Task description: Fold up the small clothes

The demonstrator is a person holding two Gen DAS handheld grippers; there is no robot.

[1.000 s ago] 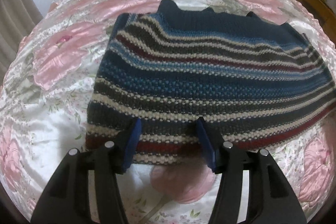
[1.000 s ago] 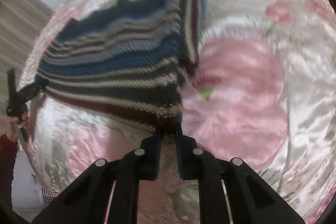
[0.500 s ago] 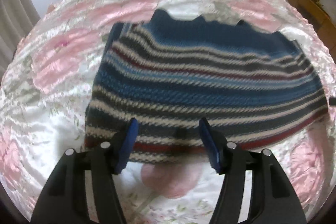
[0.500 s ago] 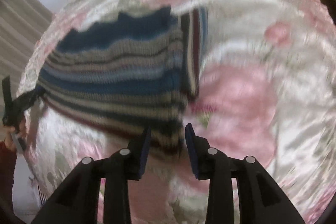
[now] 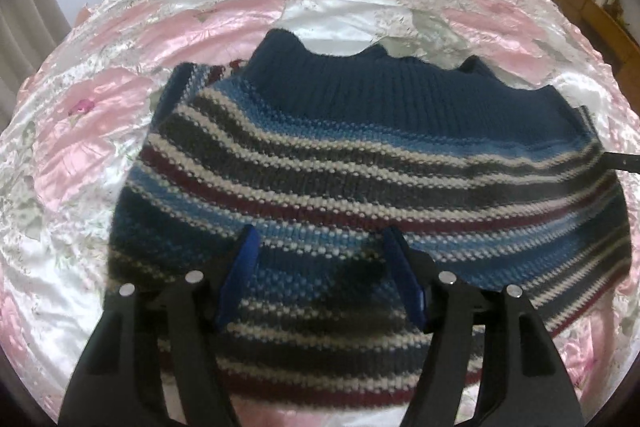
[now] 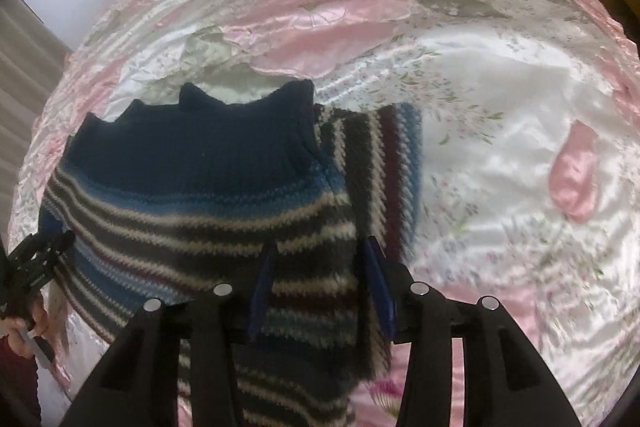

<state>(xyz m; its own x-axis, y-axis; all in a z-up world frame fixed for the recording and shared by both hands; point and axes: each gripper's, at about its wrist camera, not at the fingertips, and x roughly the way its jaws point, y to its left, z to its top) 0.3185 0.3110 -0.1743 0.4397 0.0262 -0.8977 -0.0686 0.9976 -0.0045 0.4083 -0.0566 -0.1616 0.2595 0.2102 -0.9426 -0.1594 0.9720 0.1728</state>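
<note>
Left wrist view is showing the left gripper [image 5: 320, 259] hovering with its blue-padded fingers [image 5: 240, 267] spread wide apart over the near part of a striped knitted sweater [image 5: 360, 163], gripping nothing. This sweater is lying folded on a pink floral satin bedspread [image 5: 100, 115], its navy ribbed band on the far side. Right wrist view is showing the right gripper [image 6: 322, 279] likewise standing wide, empty, above the sweater's right edge, where a striped sleeve [image 6: 384, 171] is sticking out sideways onto the bedspread.
</note>
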